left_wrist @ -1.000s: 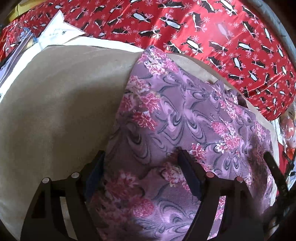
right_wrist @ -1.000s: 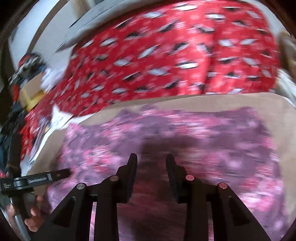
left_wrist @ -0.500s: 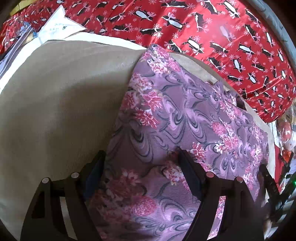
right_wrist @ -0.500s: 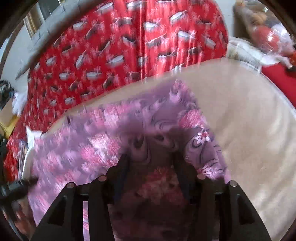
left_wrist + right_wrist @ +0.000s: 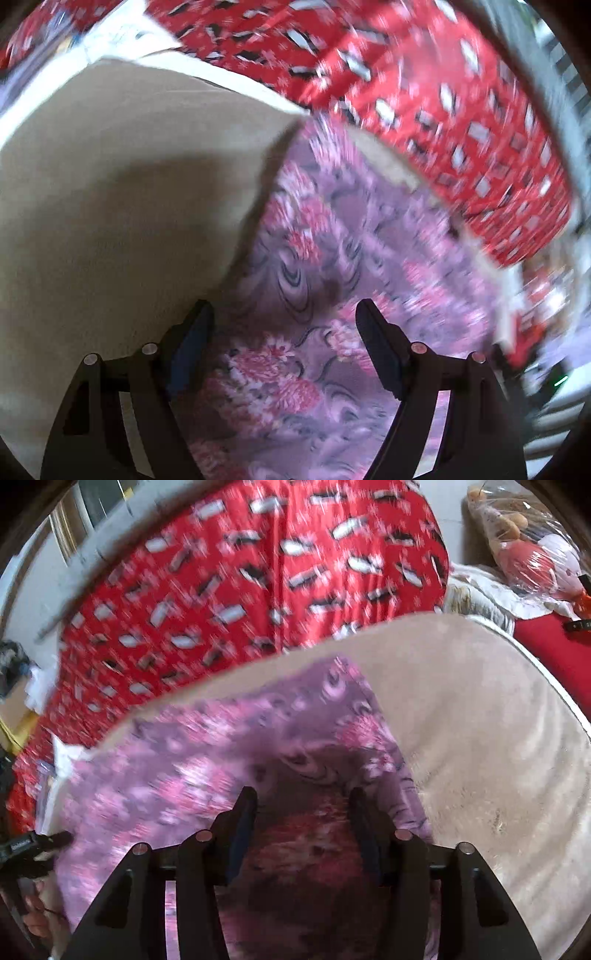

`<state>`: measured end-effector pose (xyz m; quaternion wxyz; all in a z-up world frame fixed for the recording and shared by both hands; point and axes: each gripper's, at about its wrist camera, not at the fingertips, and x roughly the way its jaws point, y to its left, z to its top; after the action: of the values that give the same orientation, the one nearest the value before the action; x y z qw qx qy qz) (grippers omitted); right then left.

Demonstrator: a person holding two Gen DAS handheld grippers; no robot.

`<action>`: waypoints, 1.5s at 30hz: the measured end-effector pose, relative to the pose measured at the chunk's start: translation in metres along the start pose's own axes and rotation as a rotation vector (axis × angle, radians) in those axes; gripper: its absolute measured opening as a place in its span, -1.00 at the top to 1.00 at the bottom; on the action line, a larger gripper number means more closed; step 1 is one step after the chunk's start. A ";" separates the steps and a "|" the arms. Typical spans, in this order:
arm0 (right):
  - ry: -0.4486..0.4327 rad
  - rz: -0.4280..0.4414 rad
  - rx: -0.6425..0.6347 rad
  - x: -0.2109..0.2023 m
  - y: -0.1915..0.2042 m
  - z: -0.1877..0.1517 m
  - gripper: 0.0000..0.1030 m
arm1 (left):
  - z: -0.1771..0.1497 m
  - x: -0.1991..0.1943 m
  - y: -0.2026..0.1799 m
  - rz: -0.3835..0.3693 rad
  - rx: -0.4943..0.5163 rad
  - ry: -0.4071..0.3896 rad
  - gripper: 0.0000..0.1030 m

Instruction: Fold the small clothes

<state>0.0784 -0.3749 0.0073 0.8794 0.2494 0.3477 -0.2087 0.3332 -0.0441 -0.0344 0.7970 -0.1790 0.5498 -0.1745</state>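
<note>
A red patterned cover is lying behind a beige cushion, and on that cushion the purple floral garment is stretching crosswise between the two hands. Its long axis is running from the left tongs toward the right tongs, each sitting over one end. Both tongs are standing spread, cloth lying between the fingers; blur is hiding whether either is touching it, so probably neither is pinching yet.
</note>
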 end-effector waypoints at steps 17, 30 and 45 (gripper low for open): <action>-0.036 0.158 -0.029 0.009 -0.002 -0.022 -0.15 | 0.019 0.034 -0.001 -0.207 0.034 0.331 0.08; 0.032 0.212 0.023 0.000 -0.008 -0.005 -0.17 | 0.017 -0.024 -0.086 -0.219 0.161 0.234 0.68; 0.036 0.167 -0.137 0.008 -0.034 -0.019 -0.16 | -0.018 -0.021 -0.194 -0.197 0.224 0.270 0.69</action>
<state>0.0558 -0.3919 -0.0200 0.9023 0.2204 0.3552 -0.1058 0.2932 -0.2052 0.0695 0.7100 -0.1170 0.6088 -0.3340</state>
